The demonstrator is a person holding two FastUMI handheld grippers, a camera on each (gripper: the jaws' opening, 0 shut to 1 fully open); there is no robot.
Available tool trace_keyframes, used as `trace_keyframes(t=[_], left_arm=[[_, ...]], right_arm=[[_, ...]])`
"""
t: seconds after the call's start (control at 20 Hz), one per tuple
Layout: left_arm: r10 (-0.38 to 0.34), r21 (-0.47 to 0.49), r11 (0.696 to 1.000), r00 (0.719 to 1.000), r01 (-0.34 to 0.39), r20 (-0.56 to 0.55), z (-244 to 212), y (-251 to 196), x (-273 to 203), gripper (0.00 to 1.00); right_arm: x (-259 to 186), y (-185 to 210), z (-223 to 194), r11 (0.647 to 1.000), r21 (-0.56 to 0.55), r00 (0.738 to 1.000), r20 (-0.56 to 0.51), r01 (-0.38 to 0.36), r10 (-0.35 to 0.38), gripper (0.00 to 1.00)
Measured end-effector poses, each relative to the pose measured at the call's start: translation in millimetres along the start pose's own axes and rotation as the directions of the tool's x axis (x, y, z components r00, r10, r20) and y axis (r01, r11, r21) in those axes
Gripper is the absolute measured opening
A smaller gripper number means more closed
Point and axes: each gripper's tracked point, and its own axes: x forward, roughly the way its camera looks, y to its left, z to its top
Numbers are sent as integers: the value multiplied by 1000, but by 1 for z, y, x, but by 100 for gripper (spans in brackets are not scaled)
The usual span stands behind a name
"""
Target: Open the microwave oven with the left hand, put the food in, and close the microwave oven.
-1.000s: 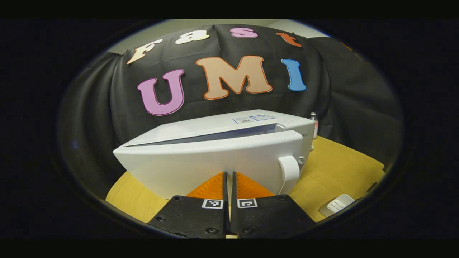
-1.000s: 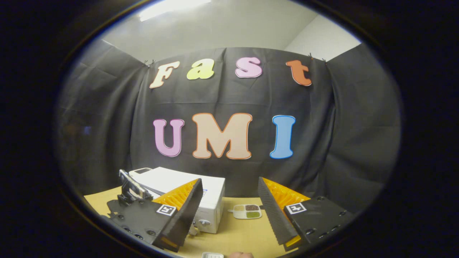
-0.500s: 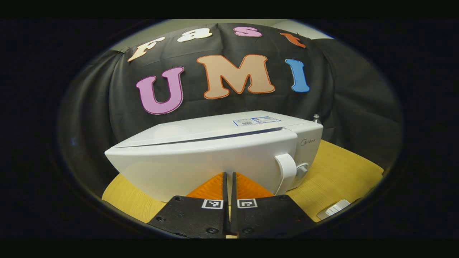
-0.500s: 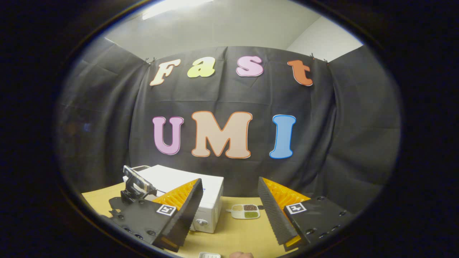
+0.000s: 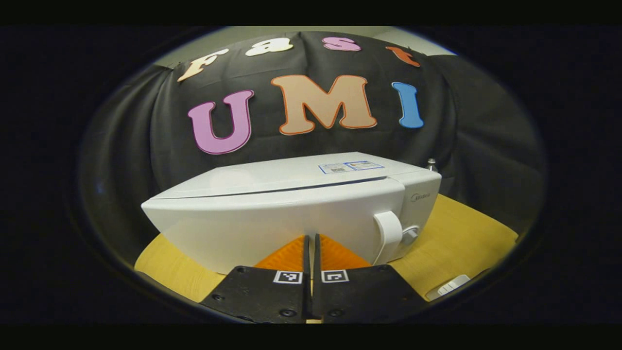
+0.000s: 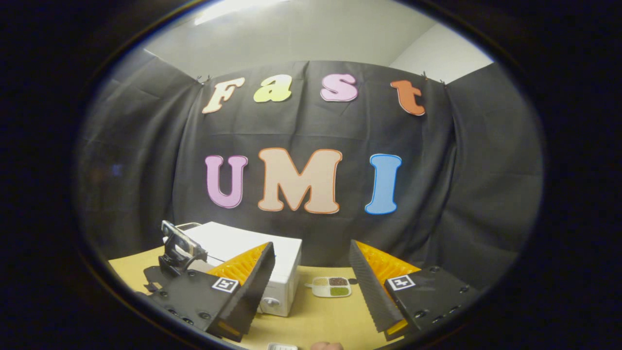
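- Since a second ago the microwave door (image 5: 272,218) has swung shut.
- Left gripper (image 5: 311,243) — fingers pressed together, empty, tips at the door.
- Microwave oven (image 5: 291,204) lies lengthwise on the table (image 5: 457,233), handle (image 5: 388,233) rightward.
- Right gripper (image 6: 311,272) — wide open, empty; food tray (image 6: 332,287) beyond.

Lit from above by a bright ceiling strip light (image 6: 233,7), blown out to glare. Dim overall, black cloth soaking up light. Soft sheen on the white boxy microwave oven (image 5: 291,214). Strong fisheye bending toward the edges, slightly soft there; sharp in the centre.
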Motion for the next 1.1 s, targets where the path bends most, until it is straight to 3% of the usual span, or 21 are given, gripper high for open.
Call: trace_keyframes(t=[0.2,0.65,0.75,1.1], left_arm=[[-53,-9,999,999,53,-9,5,-8,6,0],[-53,29,998,999,53,6,12,-8,4,2],[-28,54,998,999,26,32,25,-1,-3,0],[-7,3,1000,983,7,183,98,14,-67,2]], right_arm=[[2,0,0,1000,9,1000,2,-2,2,95],[-5,0,0,1000,7,1000,2,2,-2,92],[-6,1,1,1000,4,1000,6,0,0,92],[-10,13,7,1000,18,1000,18,-24,23,92]])
